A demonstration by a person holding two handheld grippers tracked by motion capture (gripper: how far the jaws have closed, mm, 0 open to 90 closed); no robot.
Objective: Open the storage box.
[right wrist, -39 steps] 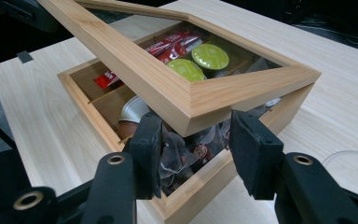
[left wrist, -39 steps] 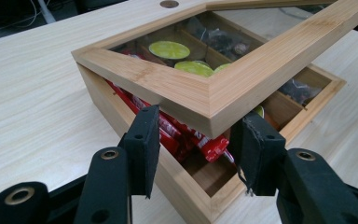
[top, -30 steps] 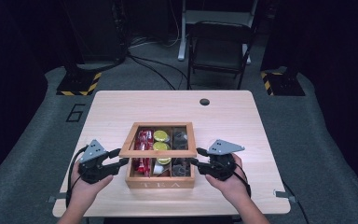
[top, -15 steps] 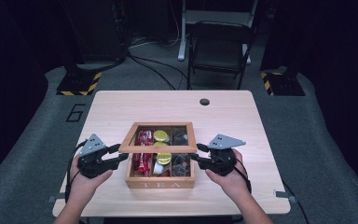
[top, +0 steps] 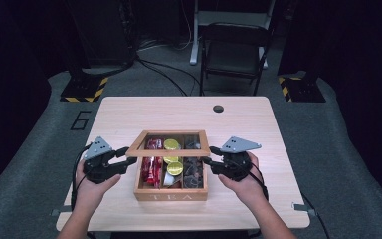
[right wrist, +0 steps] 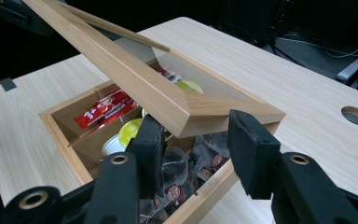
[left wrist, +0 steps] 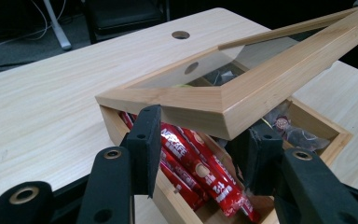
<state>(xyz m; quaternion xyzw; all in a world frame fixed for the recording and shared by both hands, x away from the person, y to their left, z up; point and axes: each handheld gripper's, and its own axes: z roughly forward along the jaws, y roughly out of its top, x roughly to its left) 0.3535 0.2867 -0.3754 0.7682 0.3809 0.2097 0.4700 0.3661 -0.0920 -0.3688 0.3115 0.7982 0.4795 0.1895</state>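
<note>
The left gripper [top: 124,156] is closed on the left corner of the lid [top: 169,149], its two black pads [left wrist: 145,140] clamping the wooden frame from either side; the right gripper [top: 208,163] grips the opposite, right corner of the same lid in the same way, pads [right wrist: 251,149] pressed against the frame; each gripper is carried in one hand of the person, the left hand [top: 90,186] and the right hand [top: 243,181] entering from the near edge of the tabletop [top: 129,114]; the lid, a wooden frame with a clear pane, is held raised and tilted above the tea box [top: 171,191], apart from the box at its front; the tea box stands open near the middle of the tabletop, closer to the near edge, with the word TEA on its front wall; inside, red sachets [left wrist: 200,172] fill the left compartment, yellow-topped capsules [top: 173,168] the middle one, and dark tea bags in clear wrappers [right wrist: 200,172] the right one; a round cable hole [top: 218,108] lies near the far edge of the tabletop.
</note>
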